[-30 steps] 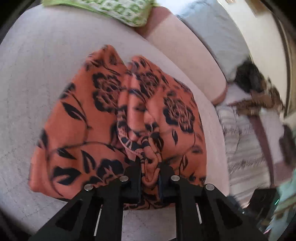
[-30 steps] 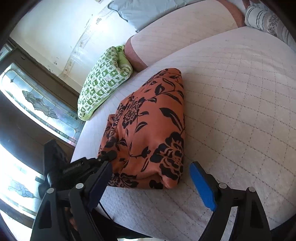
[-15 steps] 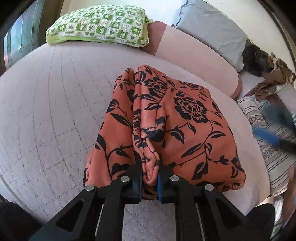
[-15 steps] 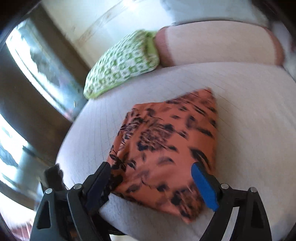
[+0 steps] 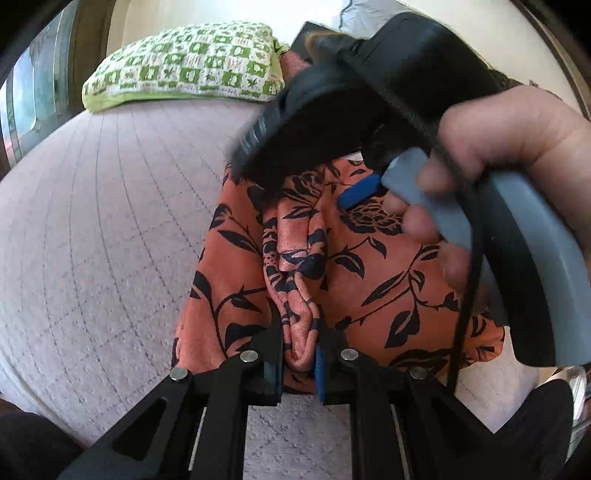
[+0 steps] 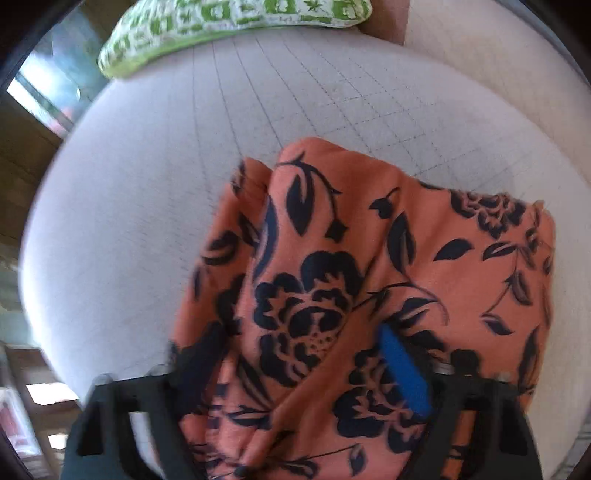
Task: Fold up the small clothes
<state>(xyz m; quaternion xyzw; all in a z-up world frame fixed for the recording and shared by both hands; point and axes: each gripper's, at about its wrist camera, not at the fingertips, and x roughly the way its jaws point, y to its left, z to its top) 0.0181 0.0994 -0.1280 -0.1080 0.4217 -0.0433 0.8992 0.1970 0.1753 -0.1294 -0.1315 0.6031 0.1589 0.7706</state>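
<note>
An orange garment with black flowers [image 5: 369, 288] lies folded on the quilted bed. My left gripper [image 5: 299, 362] is shut on a bunched fold at the garment's near edge. In the left wrist view my right gripper's body [image 5: 369, 92] and the hand holding it hover over the garment's far half, with a blue pad [image 5: 360, 192] showing. In the right wrist view the garment [image 6: 332, 295] fills the space between the wide-open jaws of my right gripper [image 6: 303, 369], which sits low over the cloth; a blue pad [image 6: 402, 373] rests against the fabric.
A green and white patterned pillow [image 5: 184, 66] lies at the bed's far edge, also in the right wrist view [image 6: 229, 26]. The pale quilted bedspread [image 5: 92, 221] spreads to the left of the garment. A window frame stands at the far left.
My right gripper has swung in from the right and come down over the garment, now straddling it with open jaws. My left gripper has kept its hold on the fold.
</note>
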